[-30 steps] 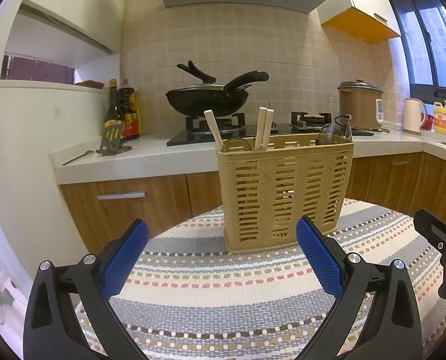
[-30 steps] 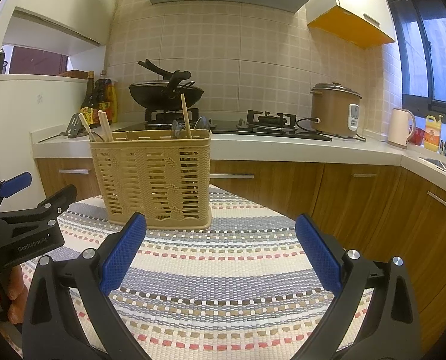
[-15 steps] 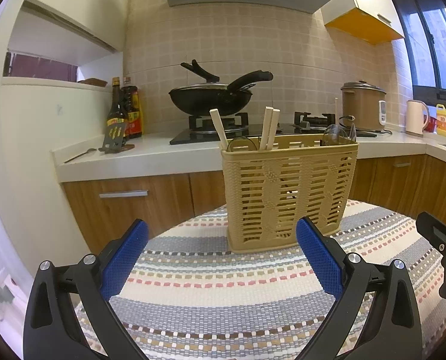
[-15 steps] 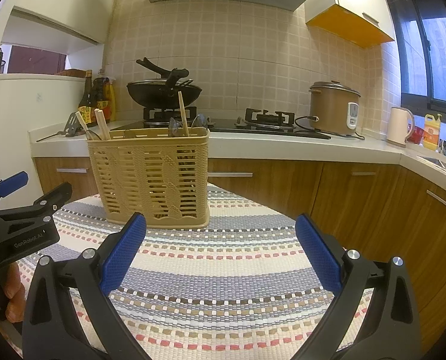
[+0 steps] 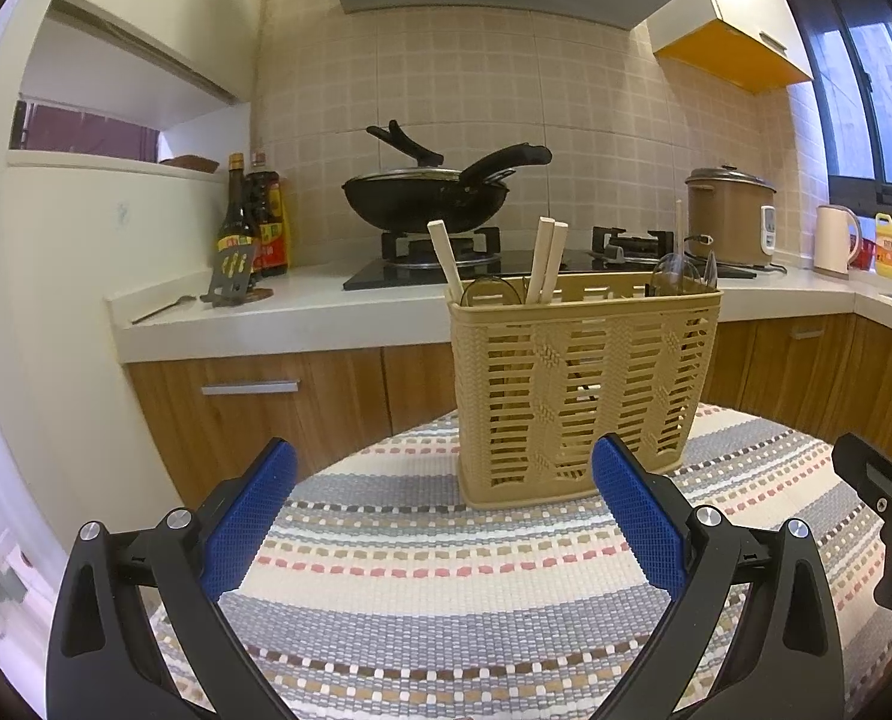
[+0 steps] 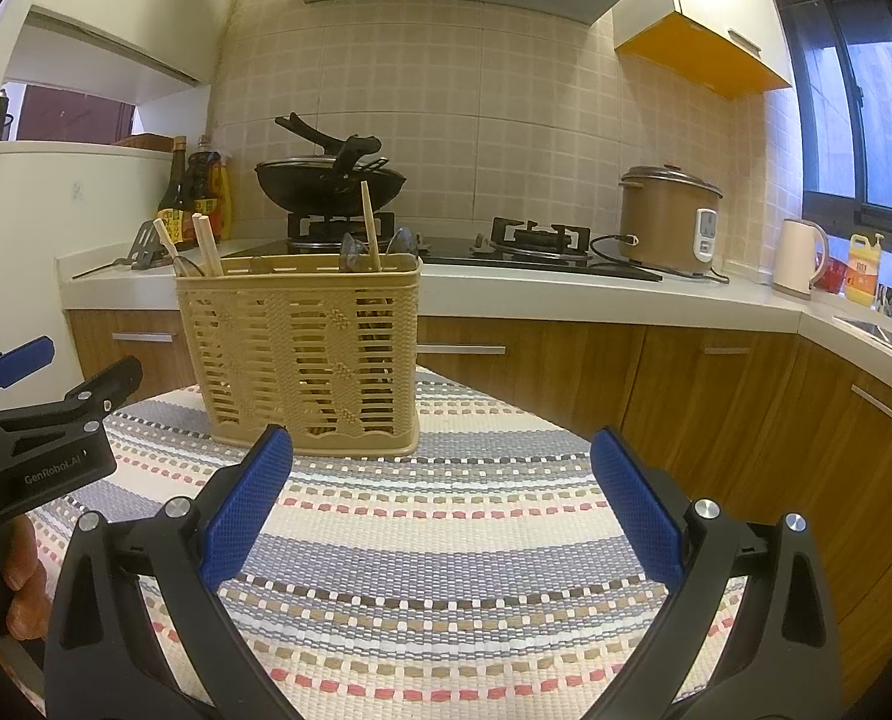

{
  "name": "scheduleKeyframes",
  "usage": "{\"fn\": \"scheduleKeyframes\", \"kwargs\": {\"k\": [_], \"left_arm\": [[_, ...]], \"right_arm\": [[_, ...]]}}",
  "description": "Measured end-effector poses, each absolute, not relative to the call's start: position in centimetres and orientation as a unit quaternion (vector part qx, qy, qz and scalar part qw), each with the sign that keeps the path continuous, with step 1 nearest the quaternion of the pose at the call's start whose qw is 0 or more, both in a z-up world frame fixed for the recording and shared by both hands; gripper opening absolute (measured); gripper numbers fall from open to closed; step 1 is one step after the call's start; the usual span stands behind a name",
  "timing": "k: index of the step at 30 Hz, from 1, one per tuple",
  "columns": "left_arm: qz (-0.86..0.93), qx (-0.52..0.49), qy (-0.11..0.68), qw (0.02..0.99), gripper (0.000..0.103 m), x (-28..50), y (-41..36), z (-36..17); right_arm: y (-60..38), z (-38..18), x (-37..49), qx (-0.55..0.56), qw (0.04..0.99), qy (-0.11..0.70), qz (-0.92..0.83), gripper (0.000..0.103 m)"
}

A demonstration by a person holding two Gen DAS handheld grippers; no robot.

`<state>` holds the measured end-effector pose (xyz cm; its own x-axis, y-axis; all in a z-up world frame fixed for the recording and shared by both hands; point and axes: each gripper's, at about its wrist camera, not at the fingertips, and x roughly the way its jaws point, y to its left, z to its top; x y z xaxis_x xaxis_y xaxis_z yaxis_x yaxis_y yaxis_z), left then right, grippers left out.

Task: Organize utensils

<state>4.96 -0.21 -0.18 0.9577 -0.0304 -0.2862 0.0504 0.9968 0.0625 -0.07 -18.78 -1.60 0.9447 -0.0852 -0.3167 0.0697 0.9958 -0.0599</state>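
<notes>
A tan slotted utensil basket (image 5: pixel 583 390) (image 6: pixel 308 354) stands upright on a striped woven tablecloth (image 5: pixel 446 570) (image 6: pixel 446 540). Wooden chopsticks (image 5: pixel 544 261) (image 6: pixel 206 252) lean in its left compartment; spoons (image 5: pixel 679 267) (image 6: pixel 404 243) and one more chopstick (image 6: pixel 371 225) poke out of its right end. My left gripper (image 5: pixel 443 510) hovers open just short of the basket, nothing between its blue pads. My right gripper (image 6: pixel 440 492) is open too, with the basket ahead to its left. The left gripper's body (image 6: pixel 44 438) shows at the right wrist view's left edge, held by a hand (image 6: pixel 2 576).
Behind the table runs a white counter (image 5: pixel 302 312) with wooden cabinets below. On it are a black wok (image 5: pixel 428 198) on a gas hob, sauce bottles (image 5: pixel 254 222), a spatula (image 5: pixel 230 276), a rice cooker (image 6: pixel 667 219), a kettle (image 6: pixel 796 258) and a yellow bottle (image 6: pixel 862 267).
Both views have shifted slightly: the basket sits a little further right in the left wrist view and a touch lower and nearer in the right wrist view. Both grippers stay open.
</notes>
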Motion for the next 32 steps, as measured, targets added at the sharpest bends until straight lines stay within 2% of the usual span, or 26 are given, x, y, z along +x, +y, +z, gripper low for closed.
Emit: {"fn": "scheduleKeyframes", "kwargs": {"k": [32], "left_arm": [[-0.024, 0.041, 0.136, 0.990, 0.096, 4.47, -0.40, 0.04]], "right_arm": [[-18.83, -1.75, 0.05, -0.027, 0.985, 0.164, -0.044, 0.095]]}}
